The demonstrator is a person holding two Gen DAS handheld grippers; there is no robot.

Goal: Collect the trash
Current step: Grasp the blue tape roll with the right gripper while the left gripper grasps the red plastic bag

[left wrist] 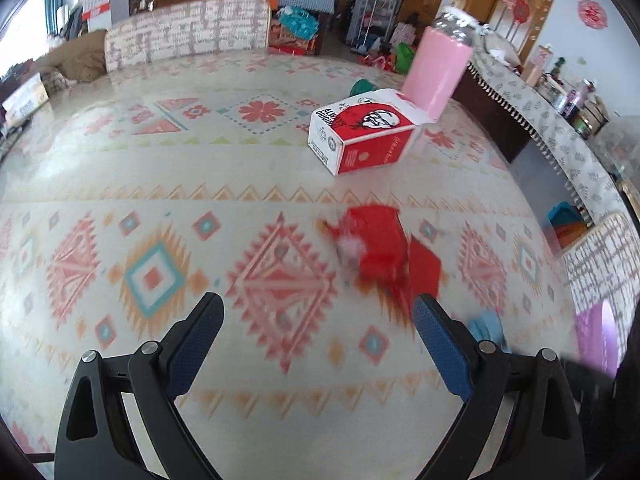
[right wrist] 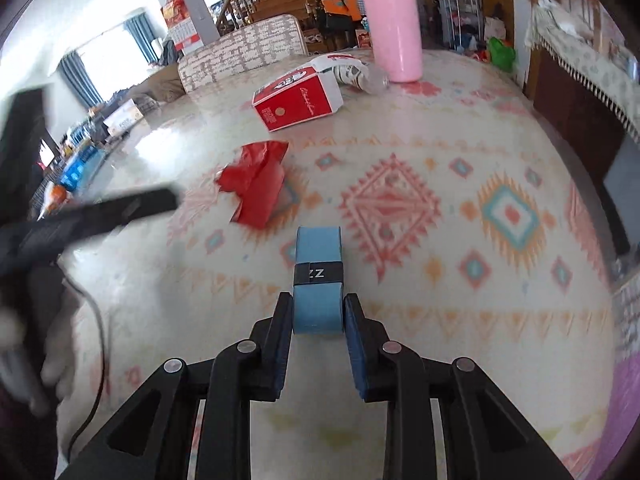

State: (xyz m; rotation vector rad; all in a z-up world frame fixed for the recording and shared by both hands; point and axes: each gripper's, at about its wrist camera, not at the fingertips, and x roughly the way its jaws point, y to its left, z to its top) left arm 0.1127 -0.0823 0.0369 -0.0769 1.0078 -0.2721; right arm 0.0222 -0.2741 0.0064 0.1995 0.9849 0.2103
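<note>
In the left wrist view the red wrapper (left wrist: 378,248) is smeared by motion blur, so its edges and folds are hard to read there; in the right wrist view it (right wrist: 256,184) shows as thin, crinkled red film lying crumpled on the tabletop (right wrist: 460,152), which wears a glossy cloth printed with pink, orange and teal diamonds. The left tool (left wrist: 318,340) hangs with its fingers spread wide and nothing between them, the wrapper just beyond its right finger; in the right wrist view it appears only as a blurred dark bar (right wrist: 120,210) at the left edge. The right tool (right wrist: 318,320) has its ribbed blue pads pressed on either side of a blue roll (right wrist: 318,280), a smooth, rounded band with a black strip across it; only a blurred corner of this (left wrist: 486,326) peeks out behind the left tool's finger. Farther back lies a red and white cardboard box (right wrist: 298,98) on its side, with a clear plastic bottle (right wrist: 360,74) half hidden behind it. A tall pink flask (right wrist: 394,24) stands just beside them, its metal top cut off by the frame.
</note>
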